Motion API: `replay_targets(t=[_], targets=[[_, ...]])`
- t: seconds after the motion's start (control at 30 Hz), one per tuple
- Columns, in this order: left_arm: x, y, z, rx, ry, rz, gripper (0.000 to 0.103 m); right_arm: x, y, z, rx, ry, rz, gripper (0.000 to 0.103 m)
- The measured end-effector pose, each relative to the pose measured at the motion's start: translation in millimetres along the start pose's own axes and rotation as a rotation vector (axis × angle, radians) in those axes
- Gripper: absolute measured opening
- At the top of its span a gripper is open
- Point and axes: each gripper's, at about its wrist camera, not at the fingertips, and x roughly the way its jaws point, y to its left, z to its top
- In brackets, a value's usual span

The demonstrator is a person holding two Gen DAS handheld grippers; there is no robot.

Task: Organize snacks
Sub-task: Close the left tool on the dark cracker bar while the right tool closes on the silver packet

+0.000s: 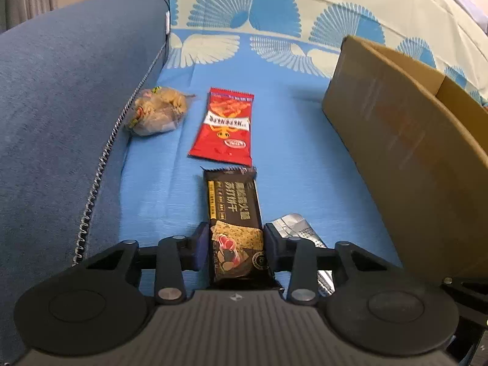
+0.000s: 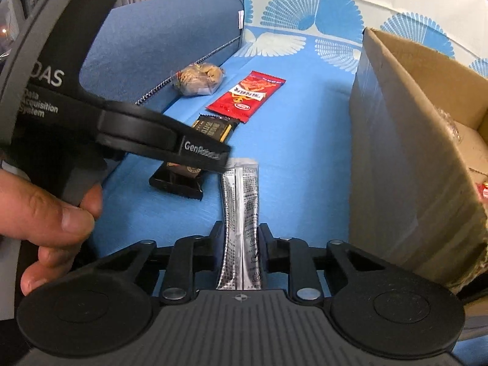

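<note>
From the left wrist, the left gripper (image 1: 236,245) pinches the near end of a flat black foil cracker packet (image 1: 233,213) lying on the blue sofa cover (image 1: 305,167); light, brittle inside, best held by its edges. From the right wrist, the right gripper (image 2: 241,241) squeezes a slim silver foil sachet (image 2: 242,213), slippery and limp, left of the brown cardboard box (image 2: 396,158).

On a blue sheet (image 1: 305,158), the left gripper (image 1: 235,244) clamps a black cracker packet (image 1: 233,210). A red snack packet (image 1: 224,128) and a clear-wrapped pastry (image 1: 158,114) lie beyond, with a cardboard box (image 1: 405,140) at right.
</note>
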Motion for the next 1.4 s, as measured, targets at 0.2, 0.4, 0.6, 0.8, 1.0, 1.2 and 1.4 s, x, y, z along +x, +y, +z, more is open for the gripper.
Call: replay_targets(t=[0.2,0.4,0.6,0.8,1.0,1.2,1.4], targets=[[-21.3,9.8,-2.1,-0.057,-0.017,-0.022,0.040,-4.2,0.4,0.2,0.000,-0.013,-0.012,0.024],[-41.8,21.0,-12.9,-0.139,0.055,-0.081,0.040,-5.4,1.3,0.7,0.009,-0.002,0.000,0.028],[-34.5,21.2,-14.5,-0.150,0.108,-0.069,0.042,-3.9,-1.2,1.8,0.037,0.007,0.017,0.035],[-32.0,19.2,-16.7,-0.133,0.114,-0.063,0.044,-2.2,-1.8,1.1,0.027,0.010,0.023,0.036],[-32.0,18.7,-16.5,-0.137,0.114,-0.061,0.048,0.6,-1.7,1.5,0.026,0.018,0.023,0.036],[-31.9,17.9,-15.9,-0.126,0.112,-0.073,0.059,1.4,-1.4,1.8,0.025,0.021,0.023,0.036],[-29.7,11.4,-16.2,-0.092,0.120,-0.080,0.061,3.2,-1.7,1.6,0.023,0.026,0.022,0.036]])
